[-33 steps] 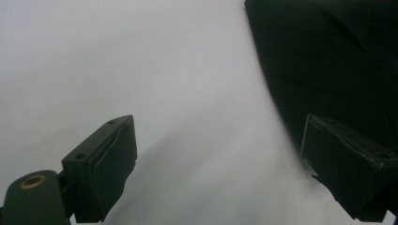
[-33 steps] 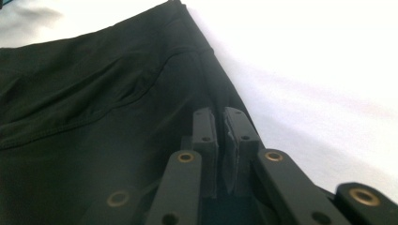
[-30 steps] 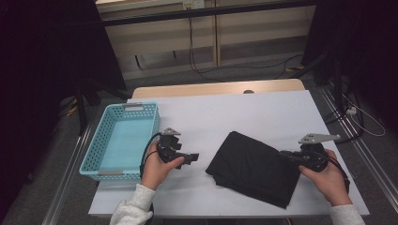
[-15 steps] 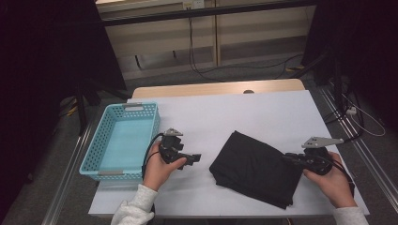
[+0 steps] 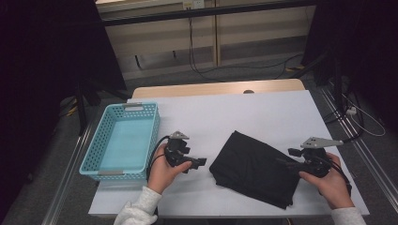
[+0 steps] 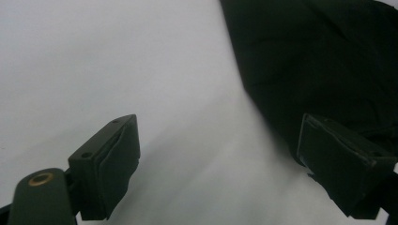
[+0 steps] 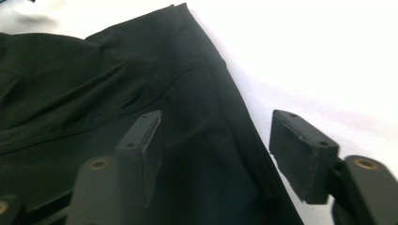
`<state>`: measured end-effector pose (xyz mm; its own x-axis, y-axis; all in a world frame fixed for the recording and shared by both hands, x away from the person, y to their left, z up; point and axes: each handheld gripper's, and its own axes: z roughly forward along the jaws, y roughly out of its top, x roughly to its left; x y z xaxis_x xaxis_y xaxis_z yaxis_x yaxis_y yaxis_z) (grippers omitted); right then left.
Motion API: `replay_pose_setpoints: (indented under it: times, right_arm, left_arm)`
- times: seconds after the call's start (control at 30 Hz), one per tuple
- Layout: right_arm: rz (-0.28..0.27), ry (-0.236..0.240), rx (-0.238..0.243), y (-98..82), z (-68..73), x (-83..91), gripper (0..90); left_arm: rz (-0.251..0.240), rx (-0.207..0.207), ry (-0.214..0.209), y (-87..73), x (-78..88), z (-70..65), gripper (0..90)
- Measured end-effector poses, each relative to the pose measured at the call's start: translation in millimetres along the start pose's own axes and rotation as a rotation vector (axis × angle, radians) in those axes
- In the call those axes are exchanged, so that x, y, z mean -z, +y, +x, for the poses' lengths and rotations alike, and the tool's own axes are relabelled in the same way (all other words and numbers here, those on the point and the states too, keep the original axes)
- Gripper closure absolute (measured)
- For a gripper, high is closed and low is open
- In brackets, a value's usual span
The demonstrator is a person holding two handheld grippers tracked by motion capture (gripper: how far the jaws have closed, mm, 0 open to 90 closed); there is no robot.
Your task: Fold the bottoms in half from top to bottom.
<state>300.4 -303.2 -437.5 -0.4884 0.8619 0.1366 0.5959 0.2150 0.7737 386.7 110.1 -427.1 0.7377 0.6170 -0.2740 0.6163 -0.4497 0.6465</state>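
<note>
A folded black cloth point(image 5: 256, 168) lies flat on the white table point(image 5: 234, 112), right of centre. My right gripper point(image 5: 287, 158) sits at its right edge, open. Its jaws have just been opening. In the right gripper view the cloth point(image 7: 94, 84) runs under the left jaw, and its edge lies between the jaws of my right gripper point(image 7: 218, 136) without either pad pressing on it. My left gripper point(image 5: 201, 162) is open just left of the cloth, over bare table. The left gripper view shows that gripper point(image 6: 220, 154) empty, with the cloth point(image 6: 319, 61) behind its right jaw.
A light blue plastic basket point(image 5: 94, 154), with nothing in it, stands at the table's left edge. A bare wooden strip point(image 5: 216, 89) runs along the far side. Cables and stands sit on the floor beyond and to the right.
The right gripper's jaws have opened off the cloth's right edge, and the cloth lies released on the table. The left gripper has stayed where it was.
</note>
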Motion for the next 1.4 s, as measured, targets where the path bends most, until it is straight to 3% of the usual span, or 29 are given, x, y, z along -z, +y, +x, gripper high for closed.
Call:
replay_pose_setpoints:
  times: [0.33,0.87,1.4]
  right_arm:
    - [0.002,-0.015,-0.01,0.5,4.8,-6.3,21.8]
    - [0.0,-0.028,-0.014,0.6,7.5,-7.4,17.0]
    - [-0.004,-0.017,-0.004,1.6,10.1,-7.2,17.1]
  left_arm:
    - [0.007,-0.012,-0.023,-3.1,-5.4,-11.0,15.7]
    - [0.017,-0.059,-0.034,-8.8,-10.4,-20.2,9.3]
    - [0.049,-0.089,-0.022,-18.3,-22.2,-29.9,18.2]
